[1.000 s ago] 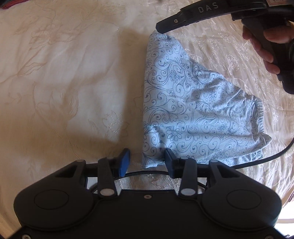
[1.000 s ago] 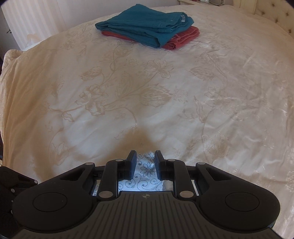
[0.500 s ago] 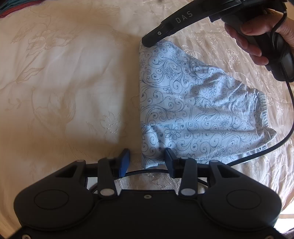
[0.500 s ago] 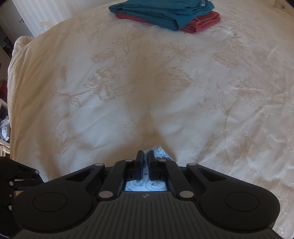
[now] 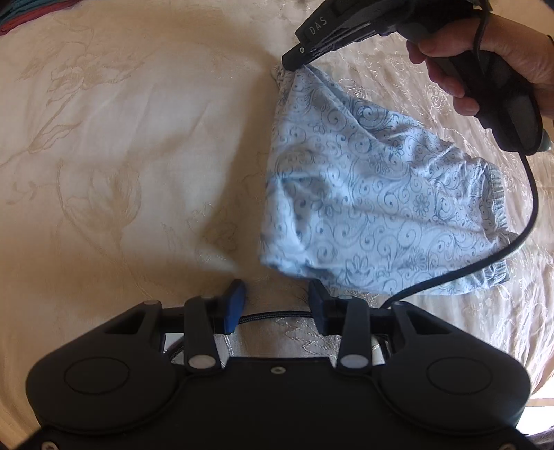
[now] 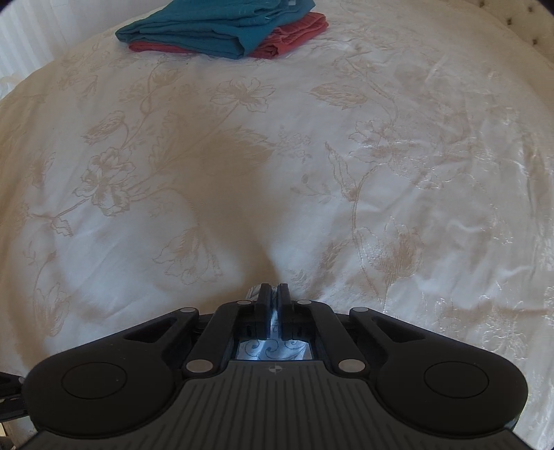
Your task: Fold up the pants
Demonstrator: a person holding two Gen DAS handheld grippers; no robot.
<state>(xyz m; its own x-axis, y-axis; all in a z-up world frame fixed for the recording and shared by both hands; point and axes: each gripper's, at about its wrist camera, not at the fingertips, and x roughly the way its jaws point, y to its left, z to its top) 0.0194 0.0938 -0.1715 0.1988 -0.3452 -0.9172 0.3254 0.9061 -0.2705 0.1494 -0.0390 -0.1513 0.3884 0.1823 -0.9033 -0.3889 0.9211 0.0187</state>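
Cream bedspread (image 6: 277,173) under blue patterned pants (image 5: 374,194), right claw (image 6: 274,304) just pinched onto their corner, left claw (image 5: 277,304) spread, empty.

White letters "DAS" on the black arm of the right gripper (image 5: 294,62), no other readable text

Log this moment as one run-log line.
right gripper: shut on pants, far corner, jaws just closed | left gripper: open, empty, at near edge | bedspread: folded clothes stack beyond
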